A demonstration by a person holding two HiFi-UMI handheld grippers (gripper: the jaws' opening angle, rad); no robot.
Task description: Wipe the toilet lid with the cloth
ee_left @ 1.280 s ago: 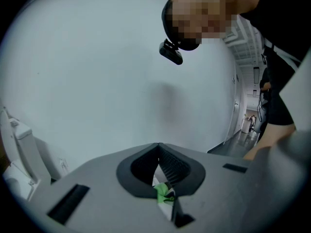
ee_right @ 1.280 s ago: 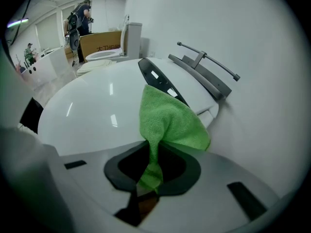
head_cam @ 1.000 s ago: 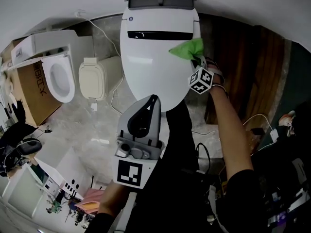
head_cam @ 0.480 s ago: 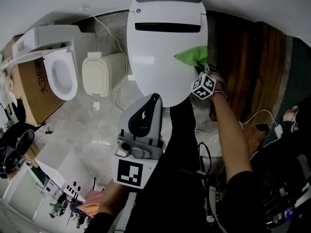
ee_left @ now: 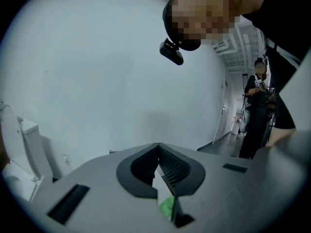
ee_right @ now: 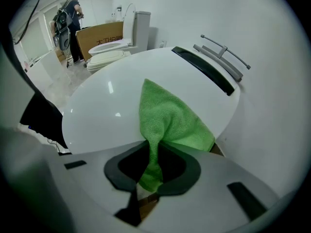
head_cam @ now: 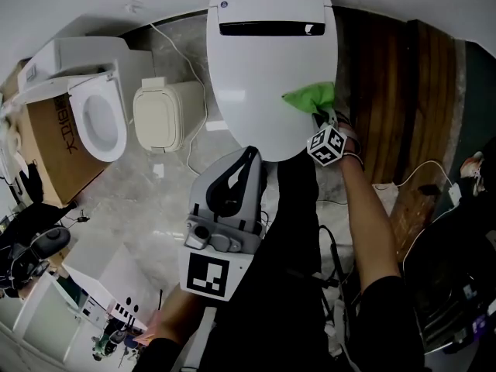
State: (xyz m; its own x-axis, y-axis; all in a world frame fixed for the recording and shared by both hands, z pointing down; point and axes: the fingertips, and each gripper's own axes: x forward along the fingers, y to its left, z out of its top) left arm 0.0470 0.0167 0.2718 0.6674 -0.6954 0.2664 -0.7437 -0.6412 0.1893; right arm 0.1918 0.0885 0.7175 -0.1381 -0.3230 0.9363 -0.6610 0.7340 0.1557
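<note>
The cloth (ee_right: 167, 118), pinched by the right tongs (ee_right: 154, 148), is laid lengthwise on the toilet lid (head_cam: 263, 76), pointing to 12 o'clock in the right gripper view. The left tongs (ee_left: 158, 147) are pressed together.

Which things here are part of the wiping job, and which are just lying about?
In the job: toilet lid; green cloth; right gripper, shut on the cloth.
Lying about: second toilet; beige seat; cardboard box; left gripper, shut and off the lid.
</note>
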